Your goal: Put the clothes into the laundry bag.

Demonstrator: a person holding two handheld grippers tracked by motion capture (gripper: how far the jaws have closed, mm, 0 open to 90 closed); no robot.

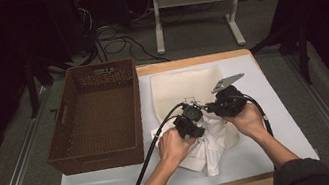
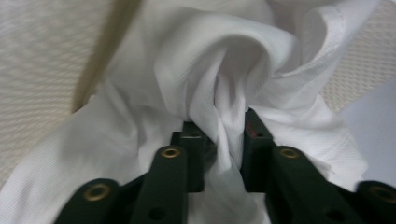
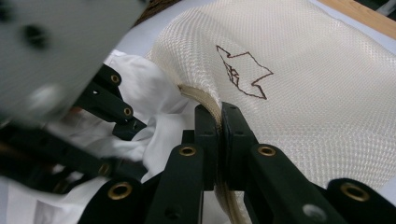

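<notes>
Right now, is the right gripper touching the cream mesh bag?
Touching. In the right gripper view the right gripper has its jaws shut on the rim of the mesh bag, with the edge pinched between the pads.

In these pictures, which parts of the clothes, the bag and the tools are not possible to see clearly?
- Mesh bag opening: high view, covered by both hands and tools.
- White cloth: left gripper view, bunched folds hide which garment it is; edges cut off.
- Left tool: right gripper view, blurred; a grey blur hides its top.
- Basket: high view, too dim to judge its floor.
- Dark outline drawing on the bag: unclear what it depicts.
</notes>
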